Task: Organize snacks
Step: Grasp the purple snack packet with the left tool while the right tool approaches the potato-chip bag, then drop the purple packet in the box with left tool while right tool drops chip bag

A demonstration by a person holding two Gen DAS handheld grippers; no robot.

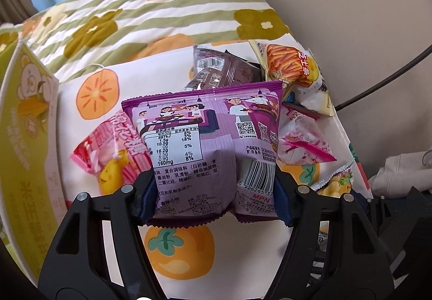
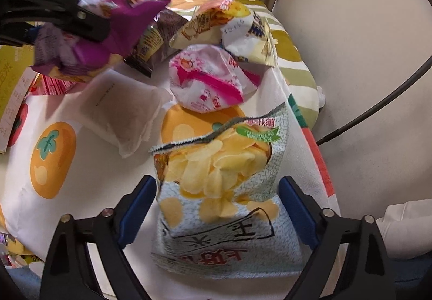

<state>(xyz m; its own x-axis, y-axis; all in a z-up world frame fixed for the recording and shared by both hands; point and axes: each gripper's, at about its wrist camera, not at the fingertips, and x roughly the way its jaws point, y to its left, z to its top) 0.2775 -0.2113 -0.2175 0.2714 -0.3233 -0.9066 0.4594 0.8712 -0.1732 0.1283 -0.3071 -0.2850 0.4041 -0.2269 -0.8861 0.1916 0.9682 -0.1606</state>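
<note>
Two grips: one made, one pending.
left gripper (image 1: 214, 198): clamped on purple foil snack packet (image 1: 205, 137), pinched low at 6 o'clock; lift straight, don't squeeze harder.
right gripper (image 2: 216, 208): jaws apart, straddling pale green chip bag (image 2: 221, 192), pads not pressing; centre it before you clamp.
pile: pink-and-white packet (image 2: 208, 81) at 12 o'clock on persimmon-print cloth (image 2: 51, 159); keep clear.

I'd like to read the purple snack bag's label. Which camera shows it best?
The left wrist view: the purple snack bag faces it, sharp and readable, squeezed between the left fingers. The right wrist view shows it only crumpled and blurred at the upper left.
</note>
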